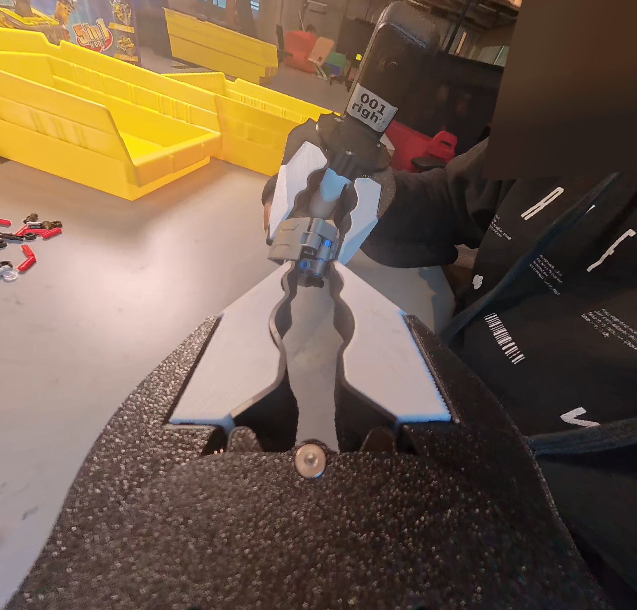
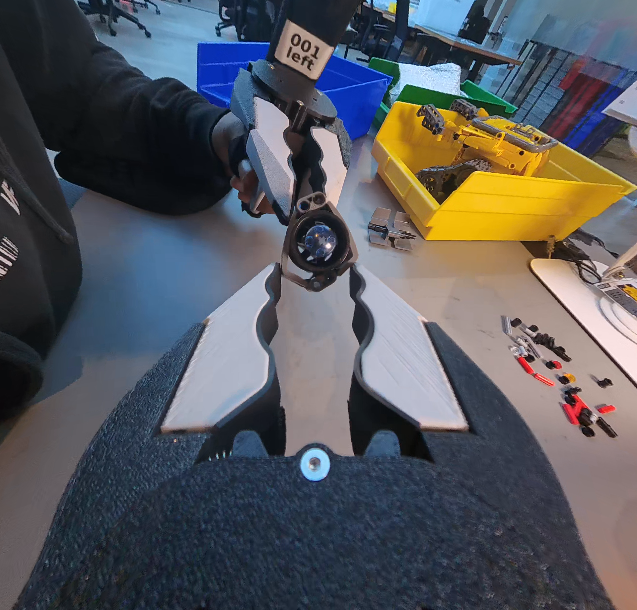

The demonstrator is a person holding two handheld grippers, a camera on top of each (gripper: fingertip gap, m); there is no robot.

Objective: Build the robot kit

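Observation:
A small toy-brick assembly (image 1: 305,248) of grey parts with blue pins is held in the air above the grey table between both grippers. In the right wrist view it shows as a black round housing with a shiny ball inside (image 2: 319,243). My left gripper (image 1: 313,268) is shut on its near end. My right gripper (image 2: 315,270) is shut on the round housing, one fingertip at each side. The grippers point at each other: the right gripper (image 1: 310,238) faces the left camera and the left gripper (image 2: 309,208) faces the right camera.
Several yellow bins (image 1: 103,138) and a toy box (image 1: 86,14) stand at the back left. A yellow bin (image 2: 499,207) holds a yellow tracked toy vehicle (image 2: 482,141). A blue bin (image 2: 348,86), a green bin (image 2: 431,95), a metal block (image 2: 391,229) and loose small parts (image 2: 558,379) lie around. The tips of both grippers are at nearly the same place. Left tips and right tips are each some 20 cm from the metal block (image 2: 391,229).

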